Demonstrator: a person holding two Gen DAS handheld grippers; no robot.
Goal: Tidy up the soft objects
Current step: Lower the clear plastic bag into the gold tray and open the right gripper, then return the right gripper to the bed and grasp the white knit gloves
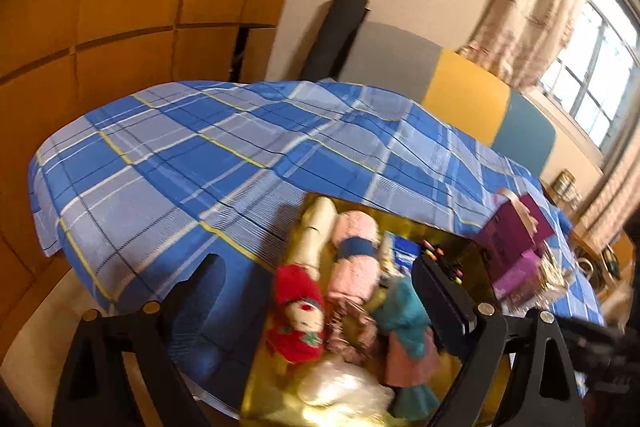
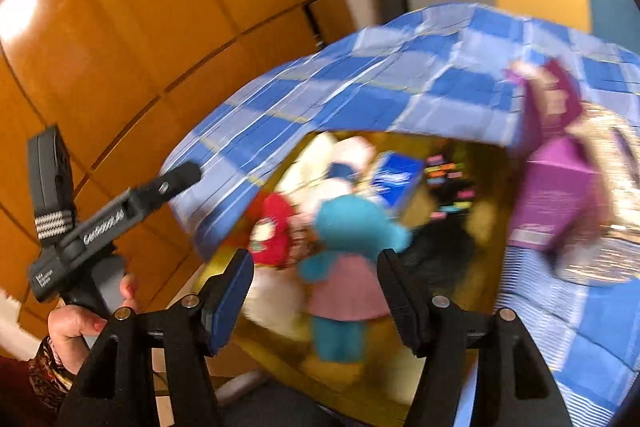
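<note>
Hovering above the gold tray [image 2: 400, 379], the right claw [image 2: 316, 303] stands half spread, gripping nothing, the teal plush doll [image 2: 352, 227] beneath. The left claw [image 1: 320, 287] gapes, empty. Fuzzy red doll [image 1: 298, 319], pink rolled towel [image 1: 354, 255] fill the tray on the bed's near edge, plaid sheet [image 1: 224, 147] beyond.
</note>
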